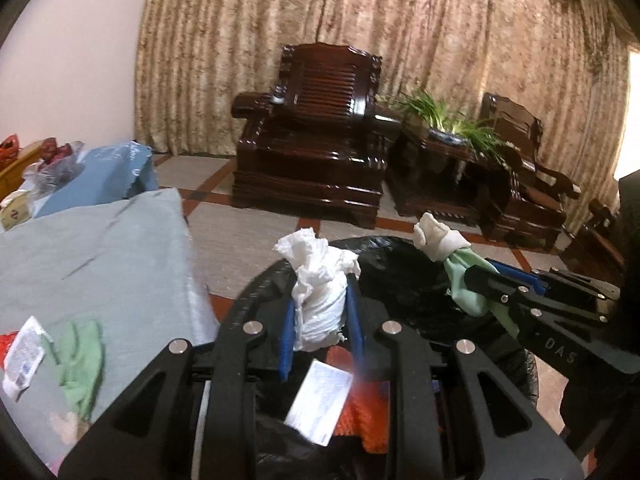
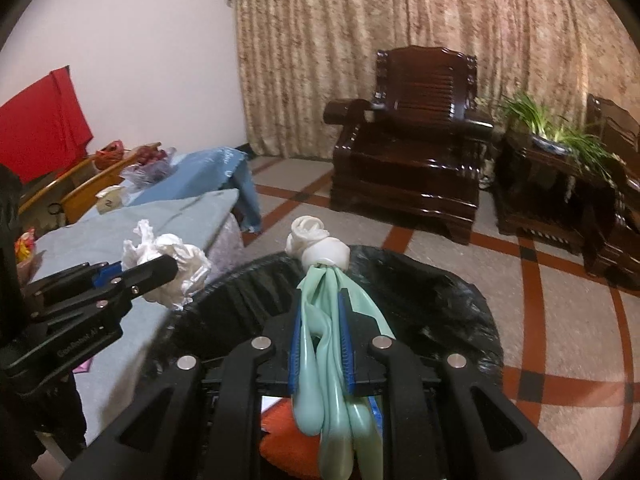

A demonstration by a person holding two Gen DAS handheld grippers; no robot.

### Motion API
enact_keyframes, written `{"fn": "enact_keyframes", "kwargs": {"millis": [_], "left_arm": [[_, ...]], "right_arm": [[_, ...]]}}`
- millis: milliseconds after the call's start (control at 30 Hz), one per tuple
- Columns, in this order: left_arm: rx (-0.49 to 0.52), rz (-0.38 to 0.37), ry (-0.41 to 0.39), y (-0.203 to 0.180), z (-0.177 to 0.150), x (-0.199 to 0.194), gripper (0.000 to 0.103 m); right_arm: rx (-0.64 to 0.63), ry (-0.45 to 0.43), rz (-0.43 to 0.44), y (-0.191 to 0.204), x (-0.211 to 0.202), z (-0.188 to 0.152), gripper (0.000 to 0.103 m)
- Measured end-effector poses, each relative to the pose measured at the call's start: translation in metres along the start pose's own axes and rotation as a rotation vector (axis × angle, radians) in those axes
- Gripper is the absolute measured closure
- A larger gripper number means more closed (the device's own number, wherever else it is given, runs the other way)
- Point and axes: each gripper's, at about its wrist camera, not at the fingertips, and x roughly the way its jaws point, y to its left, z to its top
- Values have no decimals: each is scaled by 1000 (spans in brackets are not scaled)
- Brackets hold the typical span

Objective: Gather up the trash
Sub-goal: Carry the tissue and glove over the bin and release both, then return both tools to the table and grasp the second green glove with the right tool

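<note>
Two grippers, tissue wad (image 1: pixel 320 292) clamped, glove (image 2: pixel 332 344) clamped

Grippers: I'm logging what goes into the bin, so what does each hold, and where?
Left gripper: crumpled white tissue, lower half. Right gripper: green-and-white rubber glove, mid-length.

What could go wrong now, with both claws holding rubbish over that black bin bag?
1. The left claw grips the crumpled tissue near the bag's near edge; let go too early, it might land on the table or floor.
2. The right claw pinches a limp green glove with long fingers hanging down; they could snag on the claw when released.
3. Another green glove and a packet lie on the table and could be forgotten.
</note>
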Motion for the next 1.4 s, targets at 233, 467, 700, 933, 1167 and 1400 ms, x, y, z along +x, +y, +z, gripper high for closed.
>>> {"fn": "enact_keyframes", "kwargs": {"millis": [233,467,700,933,1167,1400], "left_arm": [[-1,-50,23,-1,-4,19,45],[-28,19,0,23,-12,-3,18],[-48,132,-25,62,-19,-45,15],[-102,242,-38,109,-33,-83,15],[-162,357,-47,163,-48,-117,15],[-208,457,-42,210,-62,-141,15]], "right_arm": [[33,-1,-62,-19,4,-8,52],[59,-46,-93,-15,-8,-10,6],[24,-45,-38,12,-5,-8,6],[-13,-39,44,62,5,-5,6],[-73,-30,133,123,19,2,6],[-122,-11,211,181,35,-1,6]]}}
